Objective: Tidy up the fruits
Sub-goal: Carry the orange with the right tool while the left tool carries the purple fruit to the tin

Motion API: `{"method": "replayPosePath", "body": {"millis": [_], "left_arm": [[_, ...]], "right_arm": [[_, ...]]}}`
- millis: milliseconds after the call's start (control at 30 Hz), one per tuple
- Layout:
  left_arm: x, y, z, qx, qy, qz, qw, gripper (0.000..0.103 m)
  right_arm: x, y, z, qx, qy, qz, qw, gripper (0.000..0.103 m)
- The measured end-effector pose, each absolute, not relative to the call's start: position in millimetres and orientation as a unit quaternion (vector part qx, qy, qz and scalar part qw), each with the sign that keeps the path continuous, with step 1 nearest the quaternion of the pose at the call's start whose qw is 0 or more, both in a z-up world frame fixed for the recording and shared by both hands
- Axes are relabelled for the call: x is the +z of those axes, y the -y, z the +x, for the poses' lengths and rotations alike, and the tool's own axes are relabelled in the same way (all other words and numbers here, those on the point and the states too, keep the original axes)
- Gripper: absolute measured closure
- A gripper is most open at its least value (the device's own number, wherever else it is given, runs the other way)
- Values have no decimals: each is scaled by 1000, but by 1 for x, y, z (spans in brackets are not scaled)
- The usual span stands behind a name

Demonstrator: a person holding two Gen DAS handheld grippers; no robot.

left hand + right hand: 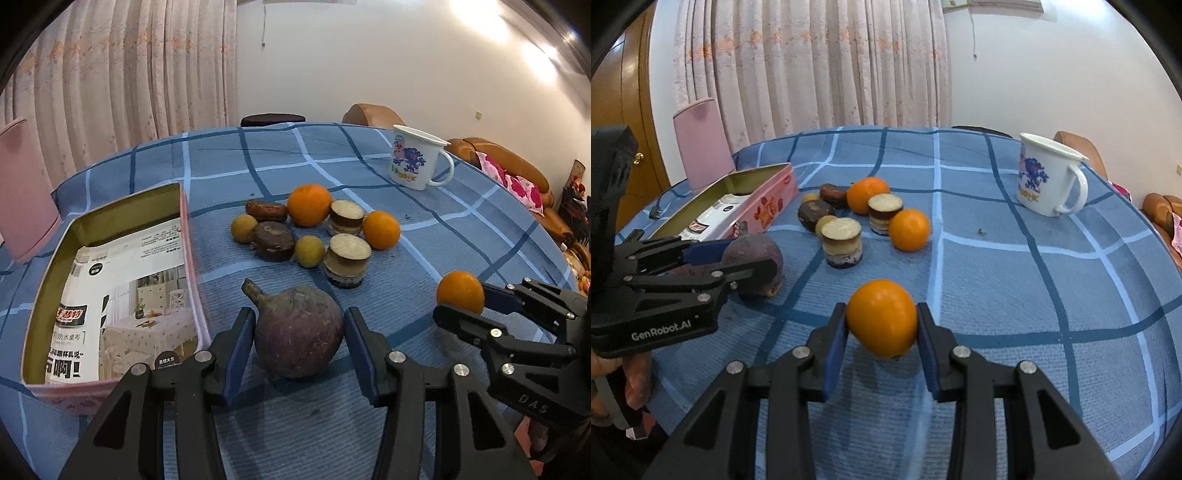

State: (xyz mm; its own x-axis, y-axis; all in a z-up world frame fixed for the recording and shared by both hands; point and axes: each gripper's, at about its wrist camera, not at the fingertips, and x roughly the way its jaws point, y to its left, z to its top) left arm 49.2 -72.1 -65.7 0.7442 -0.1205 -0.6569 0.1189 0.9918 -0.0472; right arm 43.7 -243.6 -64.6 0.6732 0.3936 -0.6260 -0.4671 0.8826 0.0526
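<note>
Left gripper (299, 328) straddles a purple root (297, 330), jaws apart beside it (contact unclear), pink tin (186, 236) to its left. Right gripper (881, 325) pinches an orange (881, 323); smaller fruits (849, 218) lie beyond.
</note>
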Motion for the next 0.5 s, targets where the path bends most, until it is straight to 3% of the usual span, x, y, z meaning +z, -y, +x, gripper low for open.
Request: {"method": "replayPosePath", "body": {"millis": [500], "left_arm": [[-55, 52, 34, -54, -328, -19, 943, 51]], "right_arm": [[-44, 217, 46, 277, -307, -78, 907, 64]]}}
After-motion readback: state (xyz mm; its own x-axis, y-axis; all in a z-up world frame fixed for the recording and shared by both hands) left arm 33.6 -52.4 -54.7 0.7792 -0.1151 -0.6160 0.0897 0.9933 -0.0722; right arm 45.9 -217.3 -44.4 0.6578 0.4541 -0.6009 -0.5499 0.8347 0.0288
